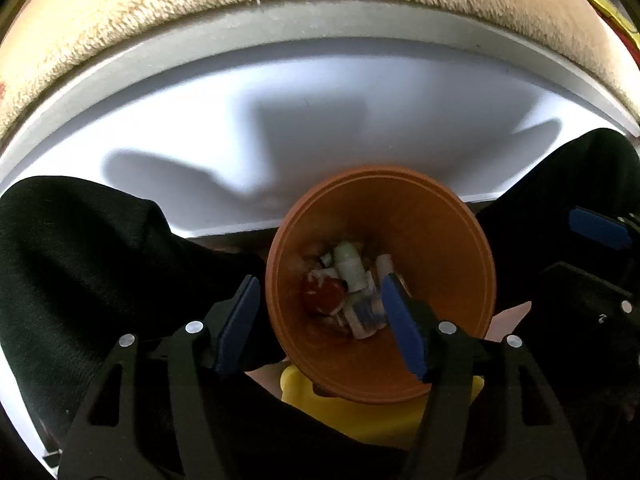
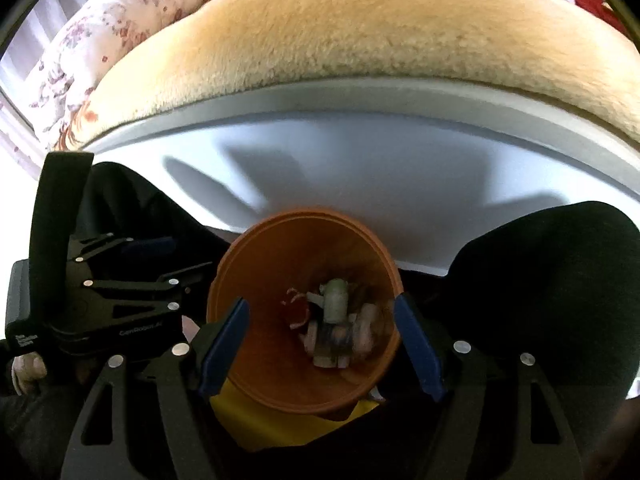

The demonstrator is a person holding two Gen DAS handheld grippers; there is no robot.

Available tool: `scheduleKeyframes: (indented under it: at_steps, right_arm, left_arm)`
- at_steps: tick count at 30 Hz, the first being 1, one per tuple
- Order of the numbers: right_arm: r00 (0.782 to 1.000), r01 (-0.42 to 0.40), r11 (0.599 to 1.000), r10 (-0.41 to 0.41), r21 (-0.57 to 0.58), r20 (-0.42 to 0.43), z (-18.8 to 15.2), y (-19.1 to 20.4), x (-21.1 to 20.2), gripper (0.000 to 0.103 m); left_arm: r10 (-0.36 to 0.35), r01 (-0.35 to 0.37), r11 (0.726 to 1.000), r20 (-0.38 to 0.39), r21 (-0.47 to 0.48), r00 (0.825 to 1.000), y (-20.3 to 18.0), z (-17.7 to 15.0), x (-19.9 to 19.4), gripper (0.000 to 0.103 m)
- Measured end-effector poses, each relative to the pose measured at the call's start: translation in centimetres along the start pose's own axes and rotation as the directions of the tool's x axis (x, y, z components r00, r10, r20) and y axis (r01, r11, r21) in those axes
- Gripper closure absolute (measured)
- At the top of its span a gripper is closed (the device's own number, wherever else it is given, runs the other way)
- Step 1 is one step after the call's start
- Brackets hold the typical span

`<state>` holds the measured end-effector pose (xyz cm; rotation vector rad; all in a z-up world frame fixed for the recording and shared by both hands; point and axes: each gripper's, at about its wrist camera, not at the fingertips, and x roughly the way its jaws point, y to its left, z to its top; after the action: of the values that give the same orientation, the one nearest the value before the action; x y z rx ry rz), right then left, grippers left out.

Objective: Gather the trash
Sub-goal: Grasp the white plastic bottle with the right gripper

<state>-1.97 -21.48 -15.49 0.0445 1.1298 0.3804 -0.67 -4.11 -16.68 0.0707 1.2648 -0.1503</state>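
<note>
An orange round bin (image 1: 440,280) (image 2: 260,272) stands below both grippers, between a person's legs in black trousers. At its bottom lies the trash (image 1: 348,280) (image 2: 332,320): a red piece, a pale green and white bottle and several small white bits, blurred in the right wrist view. My left gripper (image 1: 320,284) hangs open above the bin's left rim with nothing held. The right gripper (image 2: 320,302) is open too, its blue pads spread about as wide as the bin's mouth, and holds nothing. Each gripper shows at the edge of the other's view.
A yellow thing (image 1: 360,416) (image 2: 288,420) lies under the bin. Beyond the bin is a white table (image 1: 320,128) (image 2: 360,168), with a cream fluffy cushion (image 1: 280,0) (image 2: 360,32) behind it. A floral pillow (image 2: 100,20) lies at the back left.
</note>
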Motion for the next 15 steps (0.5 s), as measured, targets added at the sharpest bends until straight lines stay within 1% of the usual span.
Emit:
scheduleKeyframes:
  at_steps: [2,6,11,12,15]
  right_arm:
    - [1.0,0.005,1.0,-0.005,0.006,0.015,-0.2,-0.1,-0.6,0.028]
    - [0.999,0.021,1.0,-0.022,0.012,0.042,-0.4,-0.1,-1.6,0.021]
    - [0.995,0.014,0.998,-0.019,0.053,0.094,-0.4,-0.8,-3.7,0.021]
    - [0.994,0.008,0.998,-0.014,0.055,0.108,-0.2,-0.8,-4.2,0.021]
    - [0.989,-0.019,0.998,0.01,0.055,0.151,1.0,-0.5,-6.2,0.021]
  left_arm:
    - [0.001,-0.001,1.0,0.007,-0.004,1.0,-0.1,0.1,-0.2,0.041]
    - [-0.001,0.001,1.0,0.026,-0.01,1.0,0.1,0.6,-0.1,0.04]
    - [-0.002,0.004,1.0,0.066,-0.029,0.998,0.6,0.4,-1.5,0.04]
    - [-0.004,0.007,0.999,0.078,-0.034,0.997,0.7,0.4,-1.9,0.04]
    - [-0.025,0.031,0.999,0.15,-0.04,0.988,1.4,0.6,-4.4,0.04]
